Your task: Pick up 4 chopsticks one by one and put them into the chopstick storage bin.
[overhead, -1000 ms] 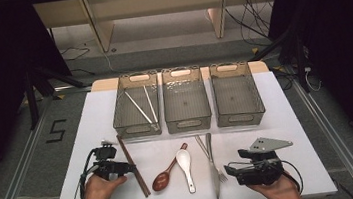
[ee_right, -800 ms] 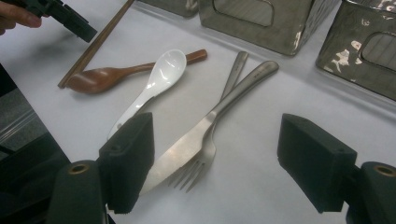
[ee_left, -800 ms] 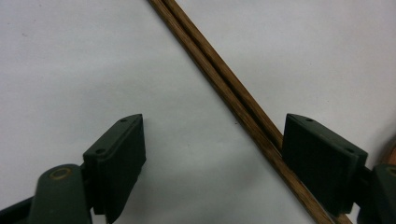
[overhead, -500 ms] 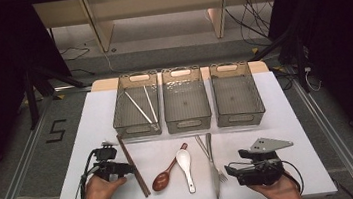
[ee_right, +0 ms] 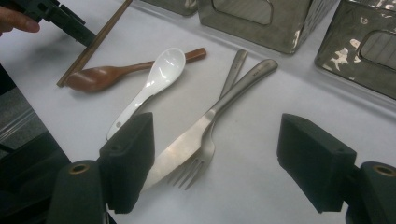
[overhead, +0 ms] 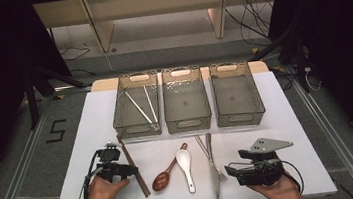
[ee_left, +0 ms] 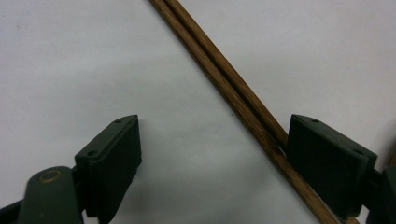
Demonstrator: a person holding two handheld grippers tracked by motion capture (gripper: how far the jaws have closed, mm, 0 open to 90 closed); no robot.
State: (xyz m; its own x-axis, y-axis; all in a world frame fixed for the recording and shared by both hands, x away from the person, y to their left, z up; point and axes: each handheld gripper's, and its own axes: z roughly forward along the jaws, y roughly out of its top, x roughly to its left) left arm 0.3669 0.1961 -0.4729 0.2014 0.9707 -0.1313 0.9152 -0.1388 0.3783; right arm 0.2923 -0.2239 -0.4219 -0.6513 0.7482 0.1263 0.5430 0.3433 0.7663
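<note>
A pair of brown wooden chopsticks lies at the table's front left. My left gripper is right at them. In the left gripper view its jaws stand open and have just been opening; the chopsticks run slantwise between them, close against the right jaw. My right gripper rests at the front right with its jaws pointing left. It is open over bare table beside a metal knife and a fork. A white spoon and a wooden spoon lie between the two grippers.
Three clear bins stand in a row behind the cutlery. The left bin holds metal chopsticks; the middle bin and the right bin look bare. The table's front edge is just below both hands.
</note>
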